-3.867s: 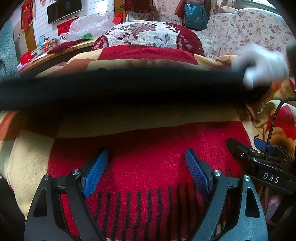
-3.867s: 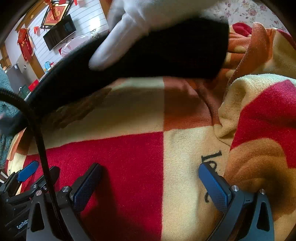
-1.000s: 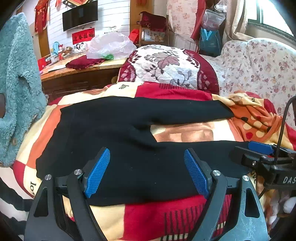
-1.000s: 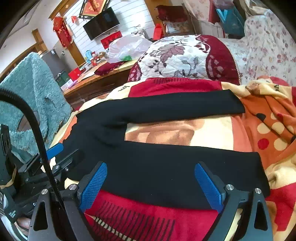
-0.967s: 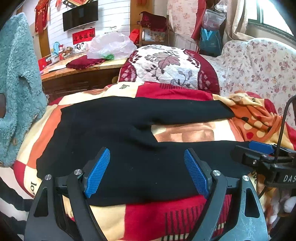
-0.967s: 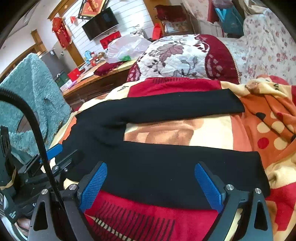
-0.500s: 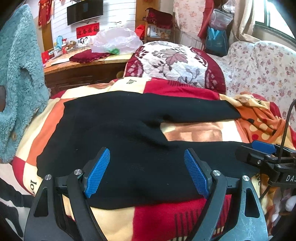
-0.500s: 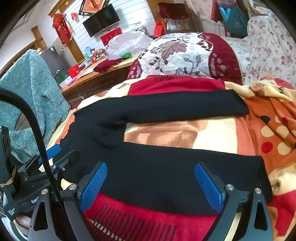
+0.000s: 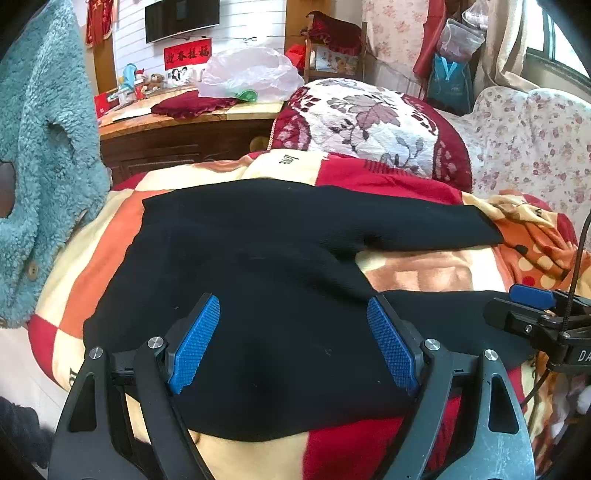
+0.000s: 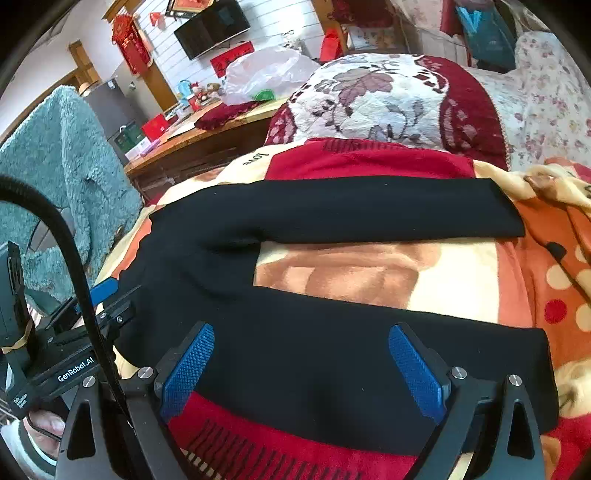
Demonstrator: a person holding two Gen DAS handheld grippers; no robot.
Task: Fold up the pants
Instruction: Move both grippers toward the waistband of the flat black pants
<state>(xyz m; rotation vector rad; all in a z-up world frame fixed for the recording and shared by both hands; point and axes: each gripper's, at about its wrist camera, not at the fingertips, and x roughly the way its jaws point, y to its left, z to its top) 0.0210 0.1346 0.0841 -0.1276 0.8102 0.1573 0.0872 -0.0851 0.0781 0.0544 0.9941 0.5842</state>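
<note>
The black knit pants (image 9: pixel 258 258) lie flat and unfolded on a red, cream and orange checked fleece blanket (image 10: pixel 388 273), waist toward its left edge, the two legs splayed apart toward the right edge with bare blanket between them. The left gripper (image 9: pixel 293 341) hovers over the seat of the pants, blue-padded jaws wide apart and empty. The right gripper (image 10: pixel 301 369) hangs over the near leg, jaws likewise apart. A teal fluffy garment (image 9: pixel 40 155) hangs beyond the left edge.

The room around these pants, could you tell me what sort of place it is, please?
Most likely a lived-in home room, a bedroom or sitting room. The pants lie on a patterned blanket, with a floral sofa behind, and a TV on the wall above a cluttered wooden counter.
</note>
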